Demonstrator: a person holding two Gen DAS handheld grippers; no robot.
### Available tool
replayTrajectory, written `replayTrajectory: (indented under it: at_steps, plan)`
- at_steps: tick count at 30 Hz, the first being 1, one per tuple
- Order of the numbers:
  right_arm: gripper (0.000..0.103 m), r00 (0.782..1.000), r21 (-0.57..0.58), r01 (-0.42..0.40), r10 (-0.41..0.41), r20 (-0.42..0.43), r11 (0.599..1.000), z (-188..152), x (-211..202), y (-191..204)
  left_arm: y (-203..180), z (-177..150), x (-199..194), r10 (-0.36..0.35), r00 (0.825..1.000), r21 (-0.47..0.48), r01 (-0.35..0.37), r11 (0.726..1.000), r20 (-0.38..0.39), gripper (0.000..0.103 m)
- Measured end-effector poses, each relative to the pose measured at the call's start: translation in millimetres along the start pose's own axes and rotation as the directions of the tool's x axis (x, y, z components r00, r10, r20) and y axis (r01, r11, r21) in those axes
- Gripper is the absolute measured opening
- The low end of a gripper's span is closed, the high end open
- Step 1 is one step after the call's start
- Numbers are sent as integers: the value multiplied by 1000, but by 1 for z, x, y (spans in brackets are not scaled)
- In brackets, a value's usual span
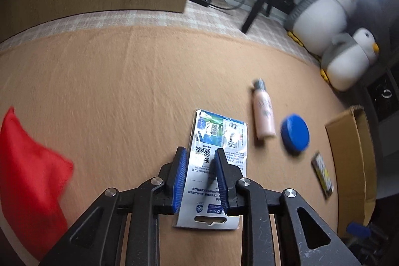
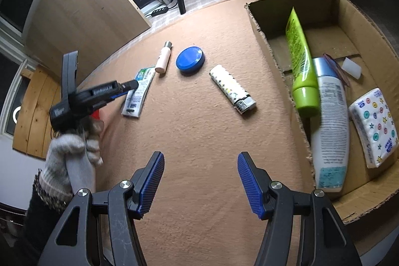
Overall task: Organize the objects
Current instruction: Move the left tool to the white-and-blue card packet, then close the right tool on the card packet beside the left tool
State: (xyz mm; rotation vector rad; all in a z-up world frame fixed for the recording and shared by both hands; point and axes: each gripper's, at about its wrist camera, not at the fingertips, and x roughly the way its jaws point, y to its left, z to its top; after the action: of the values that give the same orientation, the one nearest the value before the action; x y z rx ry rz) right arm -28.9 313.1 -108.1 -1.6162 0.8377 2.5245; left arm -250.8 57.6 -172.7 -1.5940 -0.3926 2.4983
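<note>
Blue-padded fingers of the left gripper (image 1: 200,181) straddle a flat silver-and-blue packet (image 1: 217,166) lying on the tan carpet (image 1: 124,96); the jaws stand partly apart over it, and whether the pads touch it cannot be told. Printed QR codes, a barcode and a hang slot at its near end mark the packet's face. Just beyond it lie a pale pink bottle (image 1: 263,114) with a grey cap and a round blue lid (image 1: 295,132), side by side. A patterned lighter (image 1: 322,175) rests nearer the cardboard box (image 1: 354,148).

Only the left wrist view shows a red cloth (image 1: 30,166) at the left edge and two plush penguins (image 1: 331,16) beyond the carpet.

Seen from the right wrist, the right gripper (image 2: 200,183) hangs spread wide above bare carpet, holding nothing. This view alone looks into the box (image 2: 274,41): a green tube (image 2: 300,61) leans over a white bottle (image 2: 329,131), with a tissue pack (image 2: 374,126) printed with coloured dots beside them and a small translucent piece (image 2: 351,69) behind. It also shows a gloved hand (image 2: 74,148) holding the left gripper (image 2: 129,86) at the packet (image 2: 138,91).
</note>
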Motion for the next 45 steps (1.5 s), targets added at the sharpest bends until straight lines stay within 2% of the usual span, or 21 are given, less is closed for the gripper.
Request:
replayTrajectory:
  at_steps: [15,21,27,30,32,33,36,45]
  plan:
    - [57,999,-21,-36,35,-35,999,-4,7,3,-43,-97,-30,-79,997,41,80,996,-22,25]
    - [57,997,-25,-47,45,-70,999,-8,19,6,-53,-122,-39,-96,995,43,98,994,-36,25]
    - [57,994,-43,-55,50,-100,998,-13,31,12,-54,-132,-42,-130,989,32,133,991,-71,25]
    - [57,992,-51,-58,52,-112,997,-16,36,16,-54,-139,-45,-159,982,26,163,986,-98,35]
    - [57,991,-55,-58,51,-122,997,-19,39,18,-54,-142,-49,-186,975,27,190,981,-124,63]
    - [57,991,-57,-58,50,-125,997,-19,41,19,-57,-143,-51,-189,972,43,196,980,-137,69]
    - [58,990,-63,-53,44,-131,997,-22,45,20,-66,-148,-55,-126,981,125,144,982,-144,73]
    - [58,985,-77,-69,56,-165,995,-25,56,29,-69,-149,-54,-107,981,203,139,969,-165,72]
